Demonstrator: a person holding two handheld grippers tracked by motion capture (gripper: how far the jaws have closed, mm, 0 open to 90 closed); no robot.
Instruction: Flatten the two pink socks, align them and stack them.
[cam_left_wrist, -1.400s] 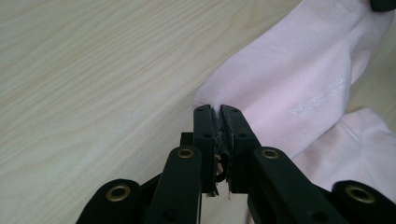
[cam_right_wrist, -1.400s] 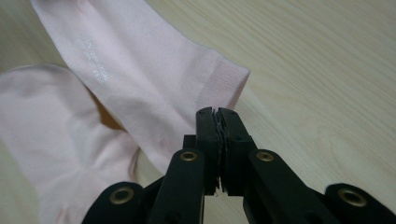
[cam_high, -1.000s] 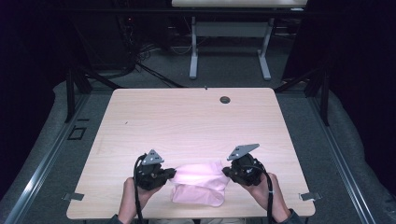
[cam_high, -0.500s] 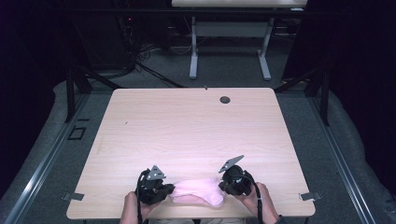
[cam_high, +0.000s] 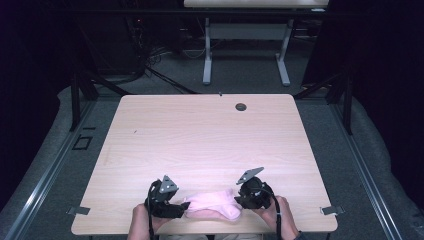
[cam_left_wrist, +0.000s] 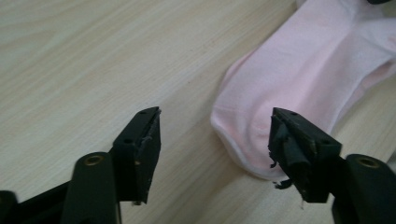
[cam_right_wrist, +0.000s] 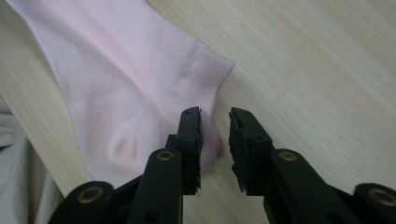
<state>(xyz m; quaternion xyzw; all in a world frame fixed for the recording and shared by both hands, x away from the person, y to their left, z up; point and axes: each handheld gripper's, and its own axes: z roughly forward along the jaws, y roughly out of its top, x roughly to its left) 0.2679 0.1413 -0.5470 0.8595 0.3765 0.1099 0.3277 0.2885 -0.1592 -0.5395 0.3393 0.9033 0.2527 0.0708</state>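
One pink sock lies flat on the light wooden worktop, close to the near edge, with a gripper at each end. It looks like a single sock, though a second layer under it cannot be ruled out. There are two grippers and two hands, one of each per side.

Little else is on the worktop: one small dark round fitting sits near the far edge, well apart from the sock. Beyond the worktop, the white legs of another table stand on the grey floor, and a metal rail runs along the left side. Nothing lies between the grippers and the sock.

The left gripper is held low over the worktop, pointing along the sock from its left end. Its fingers stand well apart and have just been opening; the sock's rounded end lies on the worktop between them, beside the right one, and neither presses on it.

The right gripper is also low, at the sock's right end. Its fingers are a little apart, having just been opening, with only bare wood in the narrow gap; the sock's edge lies under the left one. Both hands grasp the gripper bodies from the near edge.
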